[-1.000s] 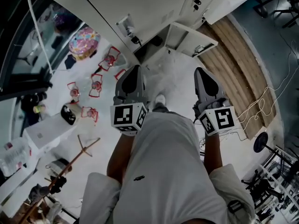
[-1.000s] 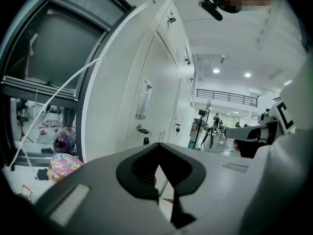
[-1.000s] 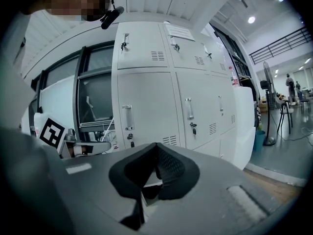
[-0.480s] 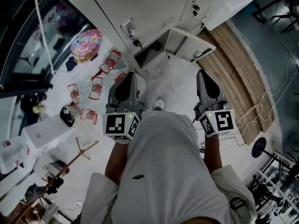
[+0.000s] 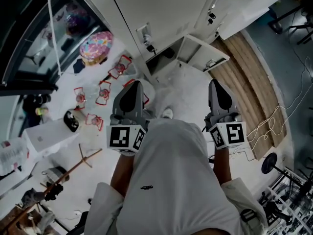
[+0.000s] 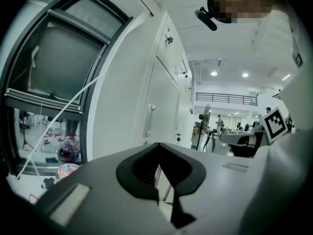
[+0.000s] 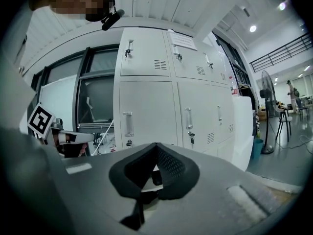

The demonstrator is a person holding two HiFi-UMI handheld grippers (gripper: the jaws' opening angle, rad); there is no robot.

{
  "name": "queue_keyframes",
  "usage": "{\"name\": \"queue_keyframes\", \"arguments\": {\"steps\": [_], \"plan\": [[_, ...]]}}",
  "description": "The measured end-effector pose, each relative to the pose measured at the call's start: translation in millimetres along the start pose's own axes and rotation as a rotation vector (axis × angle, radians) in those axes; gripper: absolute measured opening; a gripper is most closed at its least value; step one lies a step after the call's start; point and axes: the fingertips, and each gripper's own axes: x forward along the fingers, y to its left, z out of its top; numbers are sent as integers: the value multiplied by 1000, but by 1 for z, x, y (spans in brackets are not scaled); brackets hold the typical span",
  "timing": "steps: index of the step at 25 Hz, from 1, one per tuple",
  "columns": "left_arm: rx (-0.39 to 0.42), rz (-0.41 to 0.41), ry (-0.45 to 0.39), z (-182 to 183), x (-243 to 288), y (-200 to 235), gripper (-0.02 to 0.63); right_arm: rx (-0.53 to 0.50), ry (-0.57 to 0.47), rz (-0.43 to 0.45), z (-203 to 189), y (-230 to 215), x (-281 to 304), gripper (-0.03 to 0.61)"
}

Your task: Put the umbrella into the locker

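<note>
Looking down in the head view, the left tool (image 5: 135, 85) and right tool (image 5: 215, 84) are held over the floor (image 5: 188, 89) and face the locker (image 5: 159, 60), whose low door (image 5: 203, 53) stands open. The colourful umbrella (image 5: 96, 47) lies well off to the left by the window (image 5: 39, 38), with red wire frames (image 5: 102, 93) in between. In the left gripper view the jaws are closed and empty. In the right gripper view the jaws are together with nothing in them.

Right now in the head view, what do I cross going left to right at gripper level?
white box → red wire frames → left gripper → shoe → right gripper → wooden floor strip
</note>
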Motion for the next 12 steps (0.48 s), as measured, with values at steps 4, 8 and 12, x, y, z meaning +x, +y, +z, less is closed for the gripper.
{"name": "queue_keyframes", "arguments": {"steps": [4,8,12], "plan": [[2,-5,-13,4,-7,-2,18,6,1,1,-1,5,-1,2],[28,-9,-12,2,-9,-4,18,7,-1,-1,-1,8,-3,2],[29,-12,-9,1,-10,-5,18,4,-6,-4,0,9,-4,2]]}}
